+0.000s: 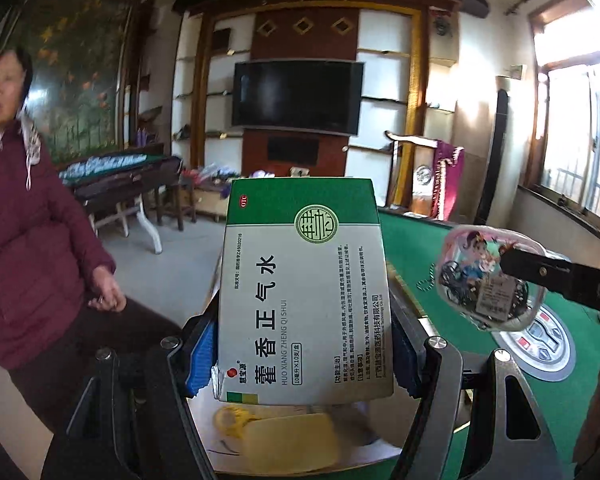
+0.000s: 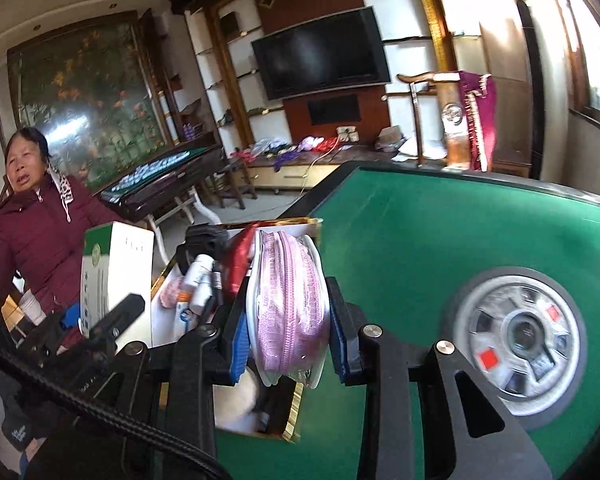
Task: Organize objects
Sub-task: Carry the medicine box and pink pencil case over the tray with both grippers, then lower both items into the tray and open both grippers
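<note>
Pouch's pink zipper (image 2: 290, 308) rightward only

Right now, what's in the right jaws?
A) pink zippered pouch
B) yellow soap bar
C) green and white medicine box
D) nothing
A: the right wrist view shows the pink zippered pouch clamped between the right gripper's blue pads, while the medicine box sits in the left gripper.

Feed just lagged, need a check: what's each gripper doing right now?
Left gripper: closed on the green-and-white medicine box.
Right gripper: closed on the pink zippered pouch.
</note>
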Available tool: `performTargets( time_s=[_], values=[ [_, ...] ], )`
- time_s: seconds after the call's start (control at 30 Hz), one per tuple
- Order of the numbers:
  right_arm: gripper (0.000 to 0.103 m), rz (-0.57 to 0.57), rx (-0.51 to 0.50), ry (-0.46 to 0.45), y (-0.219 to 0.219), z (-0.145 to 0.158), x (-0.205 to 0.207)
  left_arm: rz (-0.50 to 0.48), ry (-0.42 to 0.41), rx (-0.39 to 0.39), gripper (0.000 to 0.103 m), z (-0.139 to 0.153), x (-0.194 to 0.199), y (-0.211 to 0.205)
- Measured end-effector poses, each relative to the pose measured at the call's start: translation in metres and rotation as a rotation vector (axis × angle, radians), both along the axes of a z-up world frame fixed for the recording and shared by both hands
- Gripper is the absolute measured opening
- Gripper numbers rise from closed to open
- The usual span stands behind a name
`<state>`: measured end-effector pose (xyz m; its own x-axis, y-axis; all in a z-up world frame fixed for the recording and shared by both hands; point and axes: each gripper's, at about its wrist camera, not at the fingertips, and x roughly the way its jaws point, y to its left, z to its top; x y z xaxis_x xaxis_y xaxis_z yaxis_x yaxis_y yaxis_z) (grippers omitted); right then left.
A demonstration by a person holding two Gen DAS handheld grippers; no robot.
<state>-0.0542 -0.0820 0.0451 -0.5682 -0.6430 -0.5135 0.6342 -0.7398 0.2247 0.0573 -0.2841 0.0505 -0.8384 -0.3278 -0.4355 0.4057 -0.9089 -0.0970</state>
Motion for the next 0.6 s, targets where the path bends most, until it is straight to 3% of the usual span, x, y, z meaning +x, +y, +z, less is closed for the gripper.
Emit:
performTargets(
  time_s=[0.23, 0.6],
  values=[
    [0.031, 0.033, 0.084, -0.035, -0.068, -0.018, -0.028, -0.022, -0.088, 0.111, 0.066, -0.028, -0.026, -0.025],
    [0.031, 0.030, 0.107, -0.112, -0.090, -0.046, -0.047, -0.015, -0.154, 0.096, 0.066, -0.042, -0.027, -0.018]
  ],
)
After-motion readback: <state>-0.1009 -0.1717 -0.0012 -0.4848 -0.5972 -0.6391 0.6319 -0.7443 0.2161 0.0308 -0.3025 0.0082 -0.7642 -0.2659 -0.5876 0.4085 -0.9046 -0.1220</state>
